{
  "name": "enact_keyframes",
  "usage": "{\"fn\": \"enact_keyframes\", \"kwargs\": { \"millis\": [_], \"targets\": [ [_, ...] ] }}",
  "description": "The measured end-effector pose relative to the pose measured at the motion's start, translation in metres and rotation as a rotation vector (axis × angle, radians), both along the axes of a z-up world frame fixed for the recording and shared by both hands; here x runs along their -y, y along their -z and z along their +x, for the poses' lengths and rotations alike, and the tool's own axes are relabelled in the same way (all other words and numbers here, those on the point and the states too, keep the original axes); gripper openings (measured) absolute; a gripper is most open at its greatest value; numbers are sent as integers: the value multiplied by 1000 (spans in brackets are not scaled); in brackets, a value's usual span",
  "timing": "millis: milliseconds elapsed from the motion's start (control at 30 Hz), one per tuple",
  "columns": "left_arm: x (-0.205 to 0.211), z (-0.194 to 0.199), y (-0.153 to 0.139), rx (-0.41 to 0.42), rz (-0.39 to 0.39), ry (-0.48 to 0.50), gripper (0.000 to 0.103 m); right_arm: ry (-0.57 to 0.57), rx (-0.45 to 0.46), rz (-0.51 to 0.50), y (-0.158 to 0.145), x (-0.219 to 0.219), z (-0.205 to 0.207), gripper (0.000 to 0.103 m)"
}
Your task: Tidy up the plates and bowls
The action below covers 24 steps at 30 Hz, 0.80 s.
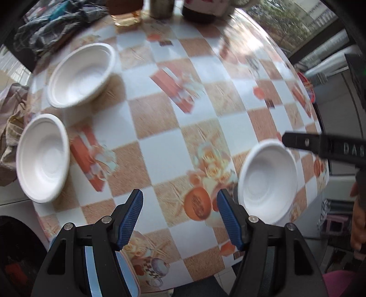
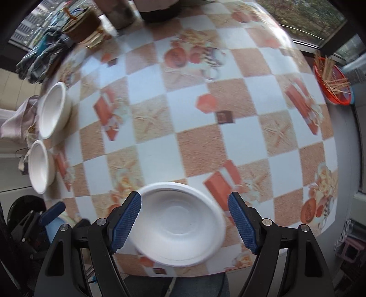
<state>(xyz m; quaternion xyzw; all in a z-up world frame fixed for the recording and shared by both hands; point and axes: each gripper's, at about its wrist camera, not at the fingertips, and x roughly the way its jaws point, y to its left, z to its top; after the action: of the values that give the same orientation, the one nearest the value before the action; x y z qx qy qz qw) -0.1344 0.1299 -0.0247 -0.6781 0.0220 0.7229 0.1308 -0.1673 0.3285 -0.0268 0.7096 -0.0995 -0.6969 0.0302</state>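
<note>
Three white bowls sit on the checked tablecloth. In the left wrist view two stand at the left, a far bowl and a near bowl, and a third bowl is at the right front edge. My left gripper is open and empty above the cloth, left of the third bowl. My right gripper is open, its blue fingers on either side of the third bowl and above it. The right gripper's finger shows over that bowl in the left wrist view. The other two bowls lie far left.
Jars and a bottle stand at the table's far edge, with crumpled dark cloth at the back left. A red basket of sticks sits past the right edge. The table's front edge is close under the third bowl.
</note>
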Motion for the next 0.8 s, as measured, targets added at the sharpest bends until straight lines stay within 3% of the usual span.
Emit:
{"fn": "enact_keyframes", "kwargs": {
  "millis": [233,400,533,800],
  "targets": [
    [35,-46,-31,-121,-13,-139,72,-67,-7,-51,-14,38,-28,80],
    [72,-84,-44,-177,-71,-223,74,-99,-10,-66,-20,64,-55,80],
    [109,-110,-42,-175,-92,-312,74,-141,-19,-69,-21,88,-81,80],
    [155,-150,-5,-93,-159,-426,75,-135,4,-95,4,127,-116,80]
  ]
}}
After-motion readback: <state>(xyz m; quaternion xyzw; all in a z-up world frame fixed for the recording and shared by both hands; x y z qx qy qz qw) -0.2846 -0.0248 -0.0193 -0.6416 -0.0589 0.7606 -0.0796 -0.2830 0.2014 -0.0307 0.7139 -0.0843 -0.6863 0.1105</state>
